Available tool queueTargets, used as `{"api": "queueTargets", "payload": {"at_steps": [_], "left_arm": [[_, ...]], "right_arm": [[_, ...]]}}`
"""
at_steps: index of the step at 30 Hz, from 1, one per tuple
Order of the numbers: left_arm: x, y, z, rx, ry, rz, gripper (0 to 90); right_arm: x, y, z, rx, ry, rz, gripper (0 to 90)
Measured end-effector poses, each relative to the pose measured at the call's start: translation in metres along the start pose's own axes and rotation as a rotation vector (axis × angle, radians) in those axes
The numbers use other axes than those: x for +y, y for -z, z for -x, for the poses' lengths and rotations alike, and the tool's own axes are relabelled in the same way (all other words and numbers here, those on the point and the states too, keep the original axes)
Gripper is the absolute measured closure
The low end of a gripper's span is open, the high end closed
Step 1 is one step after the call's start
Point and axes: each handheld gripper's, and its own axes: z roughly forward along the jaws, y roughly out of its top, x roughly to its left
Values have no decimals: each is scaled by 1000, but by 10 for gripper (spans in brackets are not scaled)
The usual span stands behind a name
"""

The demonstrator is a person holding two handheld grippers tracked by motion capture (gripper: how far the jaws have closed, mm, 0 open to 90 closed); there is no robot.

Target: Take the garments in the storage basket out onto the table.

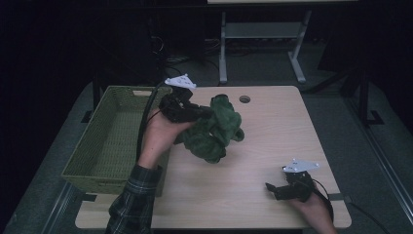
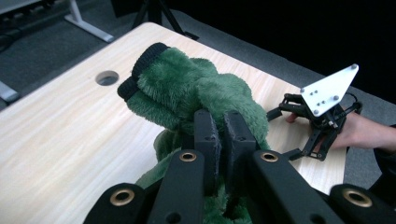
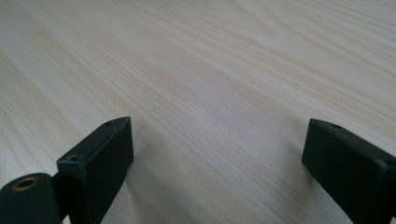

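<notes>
The soft, light green plush fleece garment [image 1: 214,130] likely sags; left gripper [image 2: 223,135] pinches a fold, right gripper [image 3: 217,154] gapes empty.

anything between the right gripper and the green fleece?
Nothing: in the high view, bare table separates the right gripper from the green fleece.

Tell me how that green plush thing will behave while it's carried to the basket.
Probably floppy: the green plush thing sags in bunched folds below the left tool, which pinches only a fold. It looks light, since that small pinch holds it up. The fuzzy pile should resist slipping, though loose ends may drag on the basket rim.
</notes>
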Motion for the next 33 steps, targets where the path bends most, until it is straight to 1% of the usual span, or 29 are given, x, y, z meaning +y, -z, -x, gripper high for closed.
{"api": "queueTargets", "payload": {"at_steps": [11, 16, 18, 19, 20, 22, 26, 27, 28, 29, 30, 33], "left_arm": [[-17, -45, 10, -49, 23, -26, 858], [-26, -66, 15, -75, 41, -34, 857], [-33, -78, 18, -91, 52, -44, 857], [-35, -82, 18, -97, 50, -53, 857], [-39, -89, 20, -99, 52, -50, 857], [-45, -99, 21, -119, 59, -54, 857], [-58, -119, 22, -129, 81, -75, 856], [-61, -124, 21, -136, 89, -84, 856], [-65, -128, 21, -139, 90, -90, 855], [-68, -132, 21, -142, 100, -91, 855], [-71, -136, 20, -145, 100, -96, 854], [-80, -145, 18, -136, 111, -107, 848]], "right_arm": [[0, 0, 0, 0, 3, 3, 85], [0, 0, 0, -1, 4, 3, 85], [0, 0, 0, -1, 4, 3, 84], [0, 0, 0, -1, 4, 3, 84], [0, 0, 0, -1, 4, 3, 85], [0, 0, 0, 0, 1, 1, 84], [0, 0, 0, -1, 2, 0, 84], [0, 0, 0, -1, 2, 0, 84], [0, 0, 0, -1, 2, 0, 84], [0, 0, 0, -1, 2, 0, 84], [0, 0, 0, -1, 1, 0, 85], [0, 0, 0, -1, 1, 0, 85]]}}
